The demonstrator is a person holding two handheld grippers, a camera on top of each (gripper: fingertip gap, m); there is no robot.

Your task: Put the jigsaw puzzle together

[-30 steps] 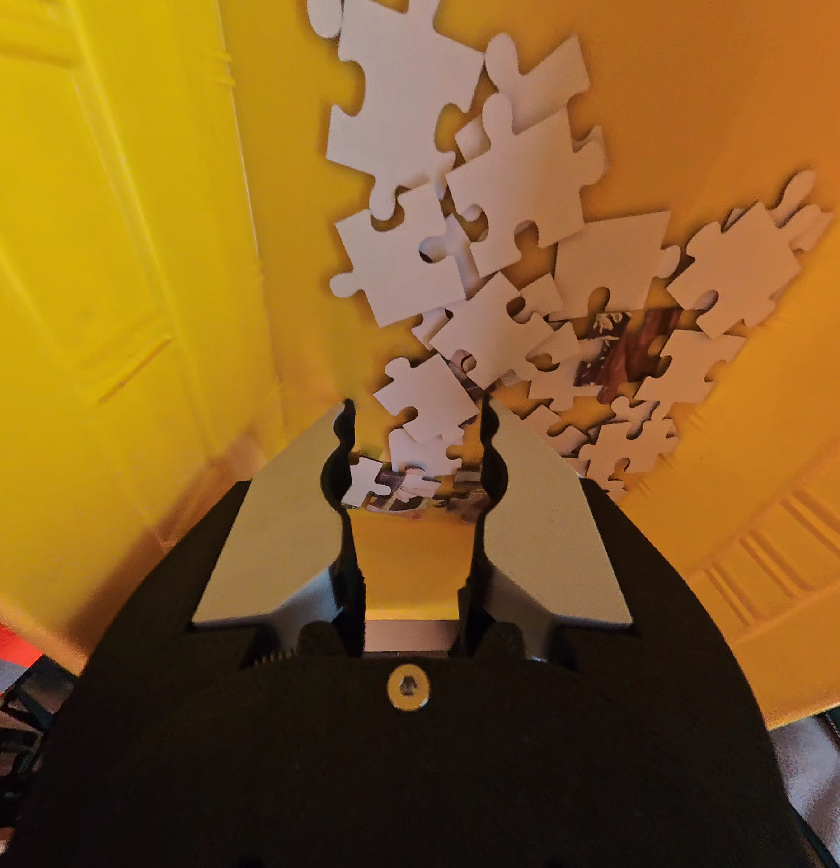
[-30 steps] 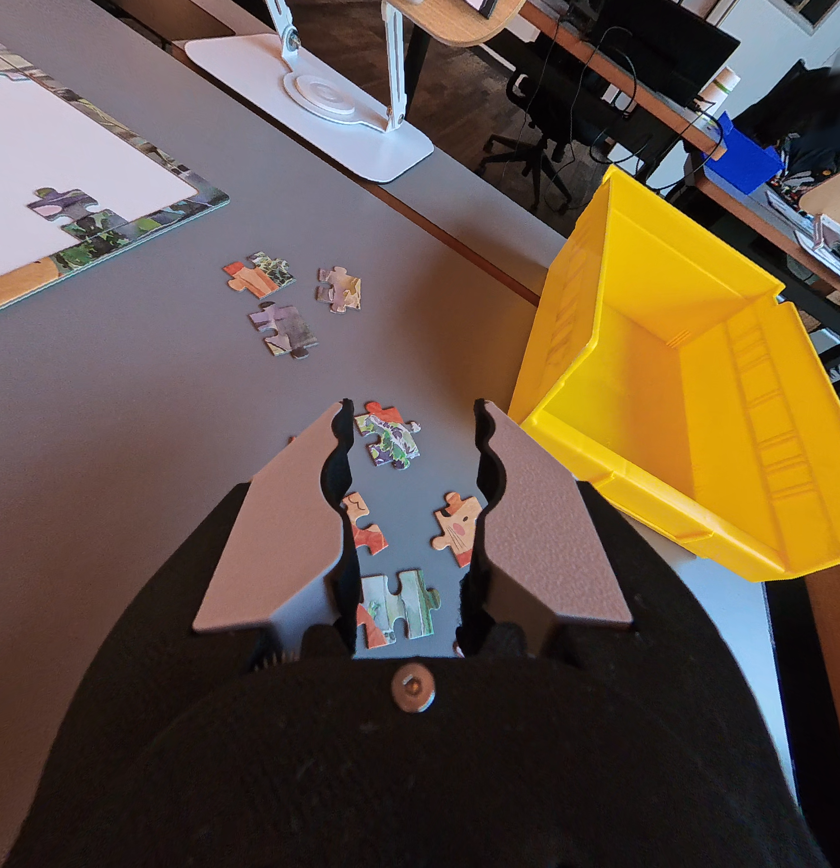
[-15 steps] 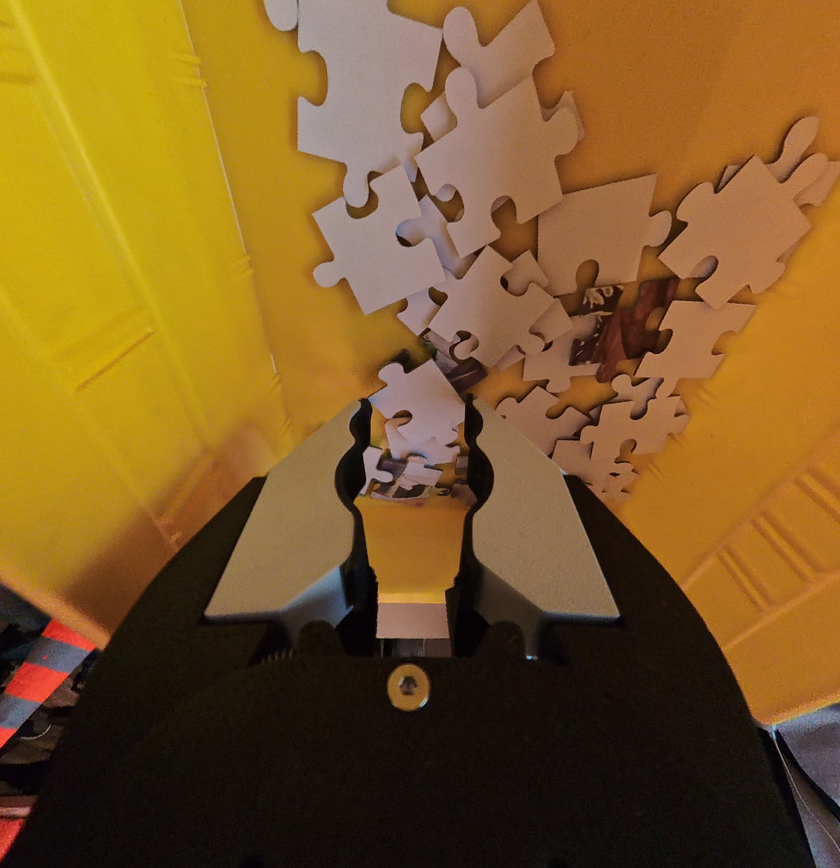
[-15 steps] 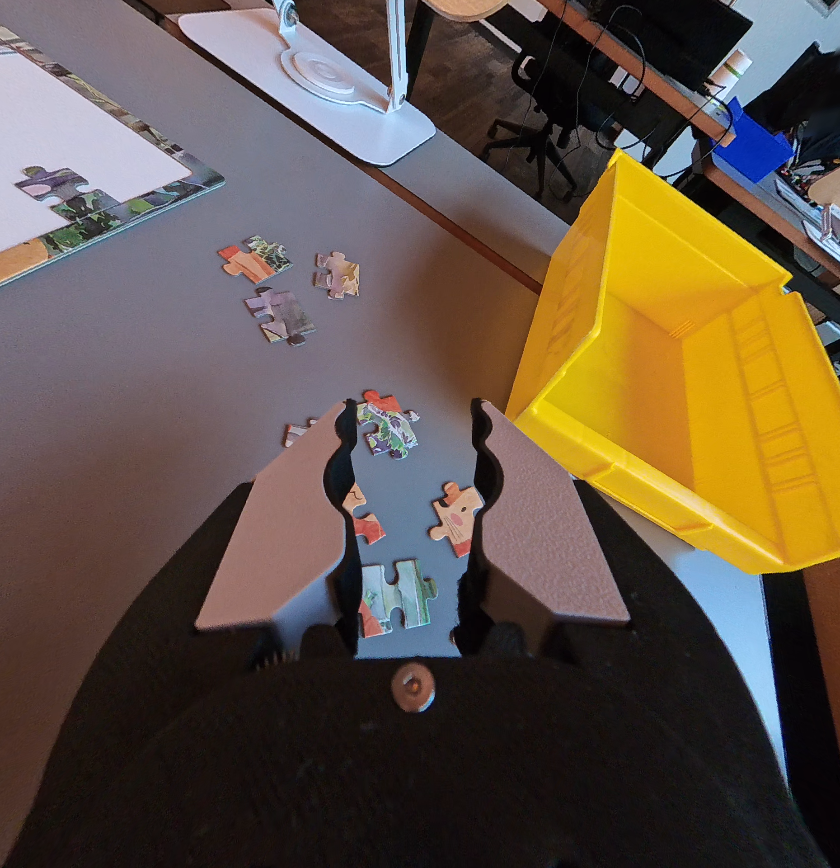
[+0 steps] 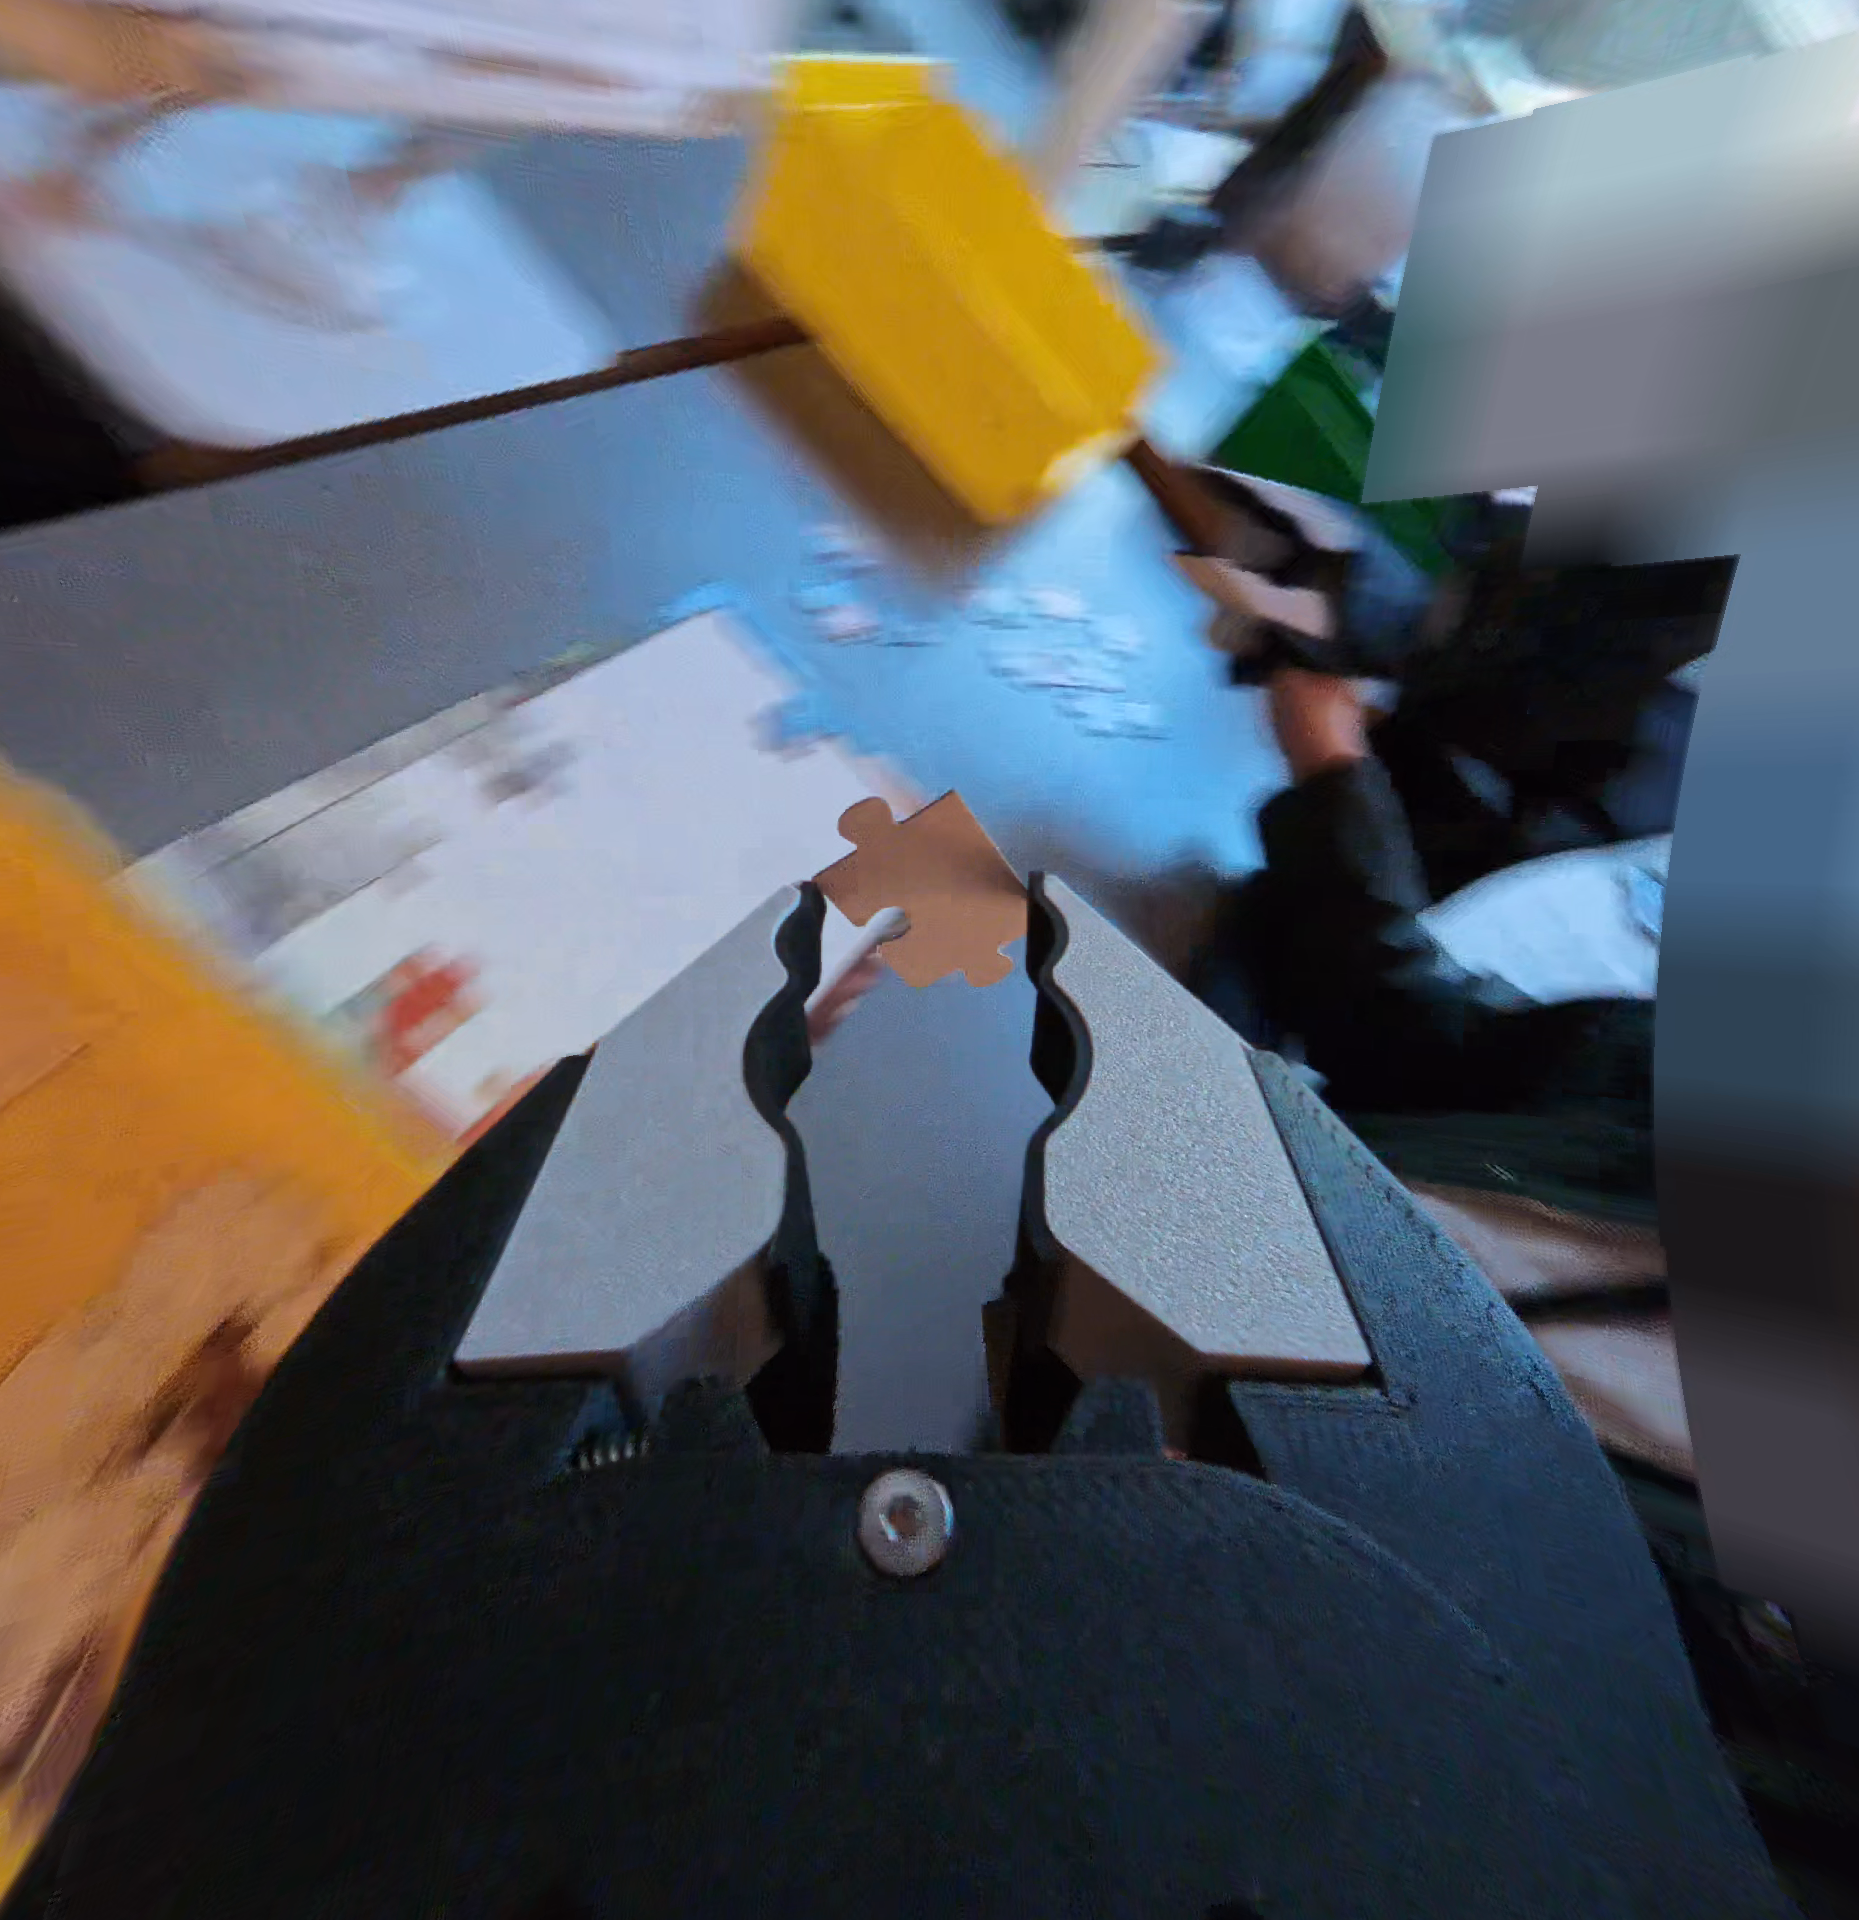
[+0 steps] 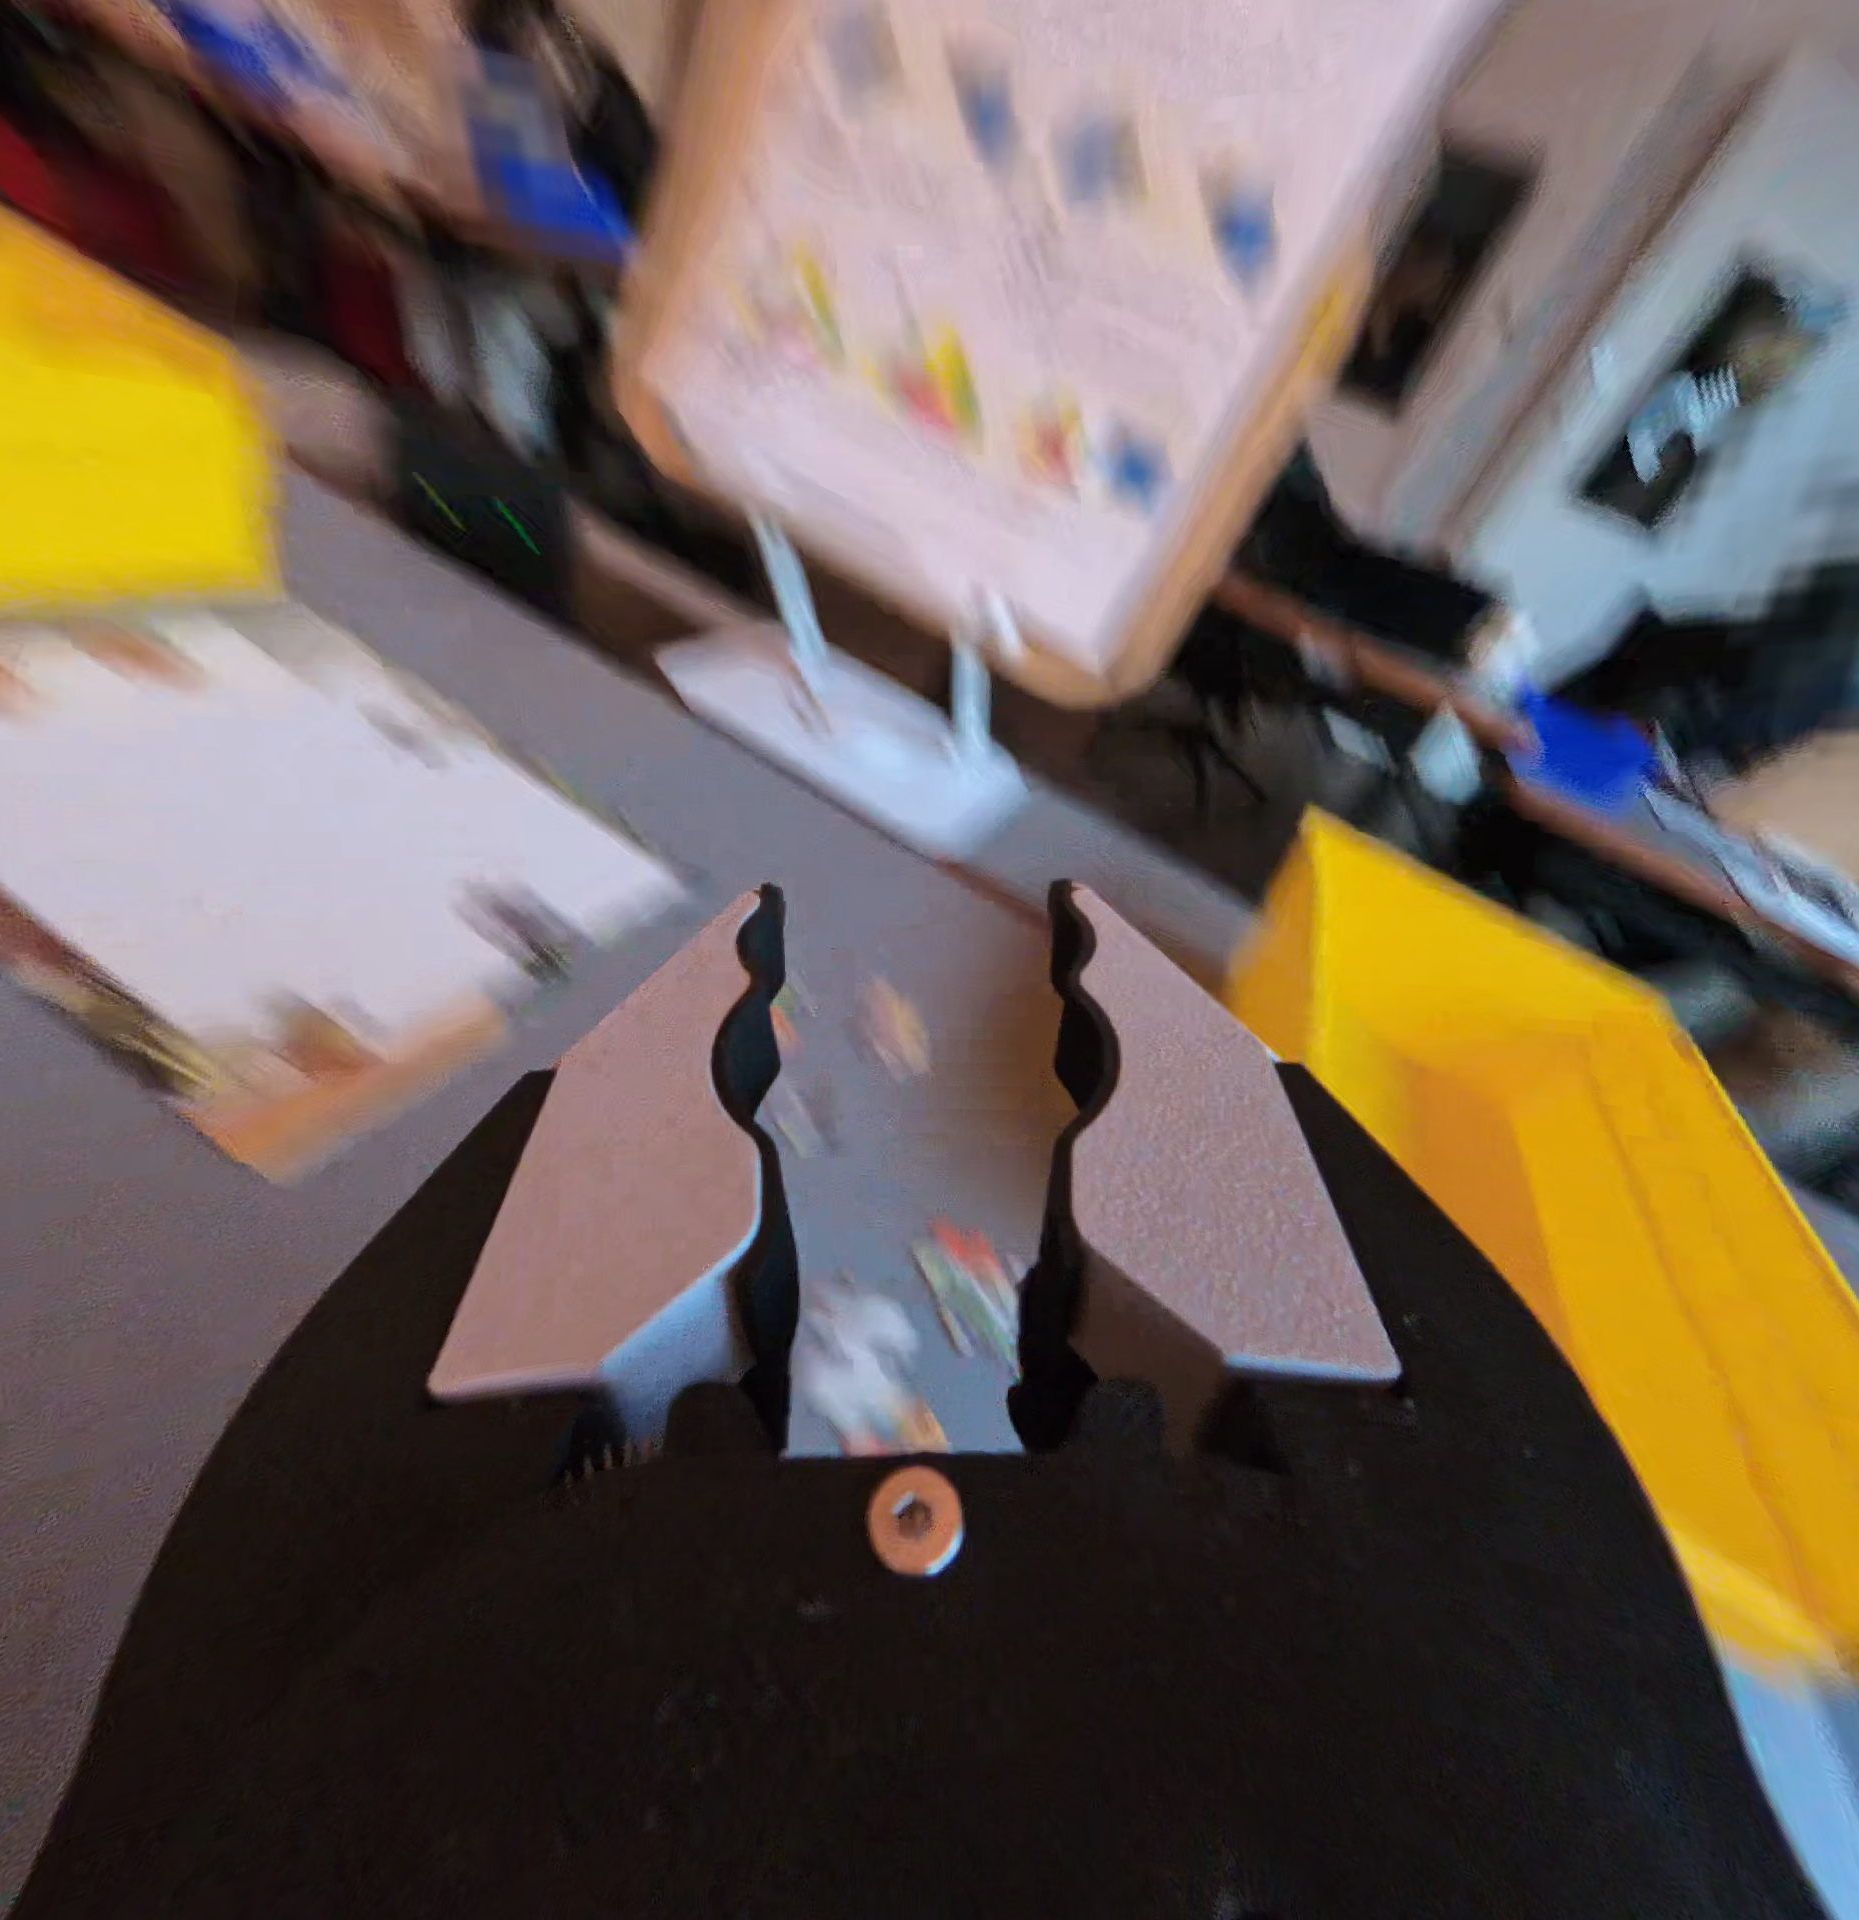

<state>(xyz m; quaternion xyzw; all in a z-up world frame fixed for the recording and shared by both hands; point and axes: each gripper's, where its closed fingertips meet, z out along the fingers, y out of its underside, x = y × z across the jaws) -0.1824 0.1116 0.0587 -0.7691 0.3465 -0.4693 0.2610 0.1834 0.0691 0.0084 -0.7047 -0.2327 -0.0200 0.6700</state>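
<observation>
Left gripper (image 5: 923,896) is out of the yellow bin (image 5: 935,301) since half a second ago, now clamped on one puzzle piece (image 5: 930,894) at its fingertips, blank back to camera, tab toward upper left. Puzzle board (image 5: 551,831) lies ahead, left of centre frame, so left is the nearer hand. Right gripper (image 6: 914,904) swung up too, fingers apart, empty, over loose pieces (image 6: 894,1023) on grey table (image 6: 125,1226). Both views heavily motion-blurred
</observation>
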